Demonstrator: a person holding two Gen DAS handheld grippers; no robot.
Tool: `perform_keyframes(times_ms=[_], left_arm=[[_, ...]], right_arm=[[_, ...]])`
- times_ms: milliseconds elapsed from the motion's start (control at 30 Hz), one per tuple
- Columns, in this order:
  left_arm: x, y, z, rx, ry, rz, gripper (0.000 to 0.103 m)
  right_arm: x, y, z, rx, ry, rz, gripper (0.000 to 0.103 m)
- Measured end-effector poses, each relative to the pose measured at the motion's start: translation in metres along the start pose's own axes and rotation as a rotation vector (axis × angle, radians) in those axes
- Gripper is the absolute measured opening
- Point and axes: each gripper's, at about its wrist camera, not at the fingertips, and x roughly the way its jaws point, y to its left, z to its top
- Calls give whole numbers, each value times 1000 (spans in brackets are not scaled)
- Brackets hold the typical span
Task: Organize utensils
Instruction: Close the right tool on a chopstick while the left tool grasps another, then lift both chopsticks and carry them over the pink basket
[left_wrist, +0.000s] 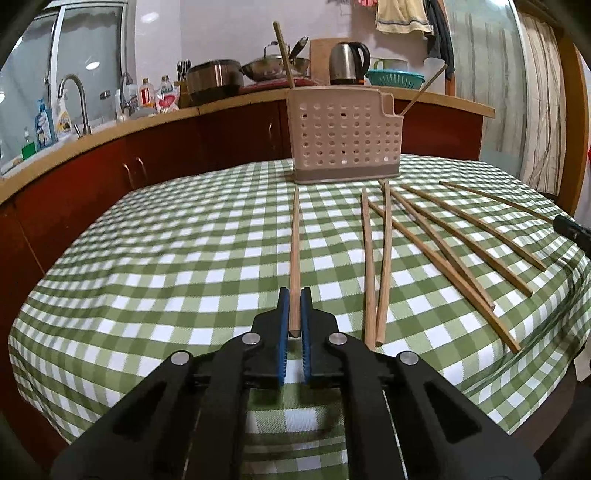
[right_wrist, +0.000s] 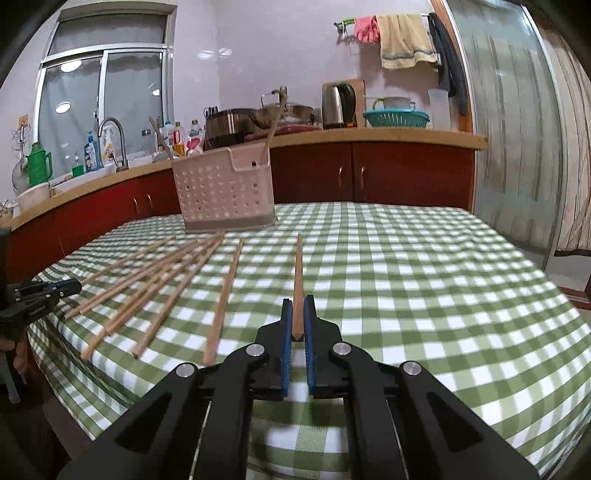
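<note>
Pinched between the blue pads of the left gripper is the butt end of one chopstick, its thin tip aimed at the holder. The right gripper is likewise pressed together on a second chopstick, held by the thick end, probably so the tip can be lowered first into the holder. More loose chopsticks are fanned on the tabletop between the two grippers, some overlapping. The perforated holder is set upright near the far edge, and two sticks are already leaned inside it. Open checked cloth is left to the right of the right gripper and to the left of the left one. The near edge of the tabletop is close beneath both tools, and cabinets are close behind the holder.
</note>
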Motion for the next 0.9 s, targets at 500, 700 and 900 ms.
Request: perform_keyframes(times_ms=[500,700,900], left_arm=[[-37,-3,37,0,-130,32,7],[-54,0,61,-15,-174,38,7],[-63,7,84,-52,-174,26,7]], right_arm=[[-35,19,50,-53,-139,-3,7],[-47,28,72,-64,-186,5,7],[-48,32,89,-59,-201,10,7]])
